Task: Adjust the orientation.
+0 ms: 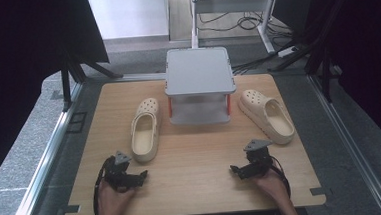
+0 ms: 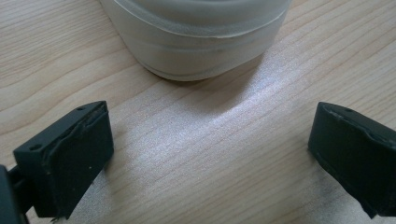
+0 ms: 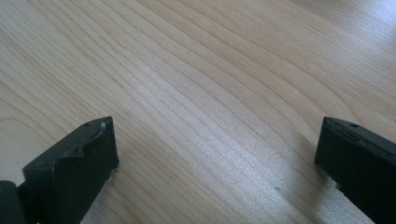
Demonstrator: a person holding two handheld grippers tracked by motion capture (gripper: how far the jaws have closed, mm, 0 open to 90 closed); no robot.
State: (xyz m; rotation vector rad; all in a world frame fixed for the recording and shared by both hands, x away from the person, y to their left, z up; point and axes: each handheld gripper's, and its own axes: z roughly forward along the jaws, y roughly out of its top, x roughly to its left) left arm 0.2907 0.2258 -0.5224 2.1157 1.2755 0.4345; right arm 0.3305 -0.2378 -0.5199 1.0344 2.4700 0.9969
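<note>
Two tools wide open — left tool [image 2: 210,154] near left clog [image 2: 196,42].

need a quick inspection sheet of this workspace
surface: wooden table, bare between the grippers
job's things: left clog and right clog lie either side of a grey two-level rack
clutter: nothing seen
grippers: left gripper open, facing the left clog's heel; right gripper open over bare wood
cables: black cable loops from the left gripper; more on the floor behind
surroundings: dark curtains, metal frame
</note>
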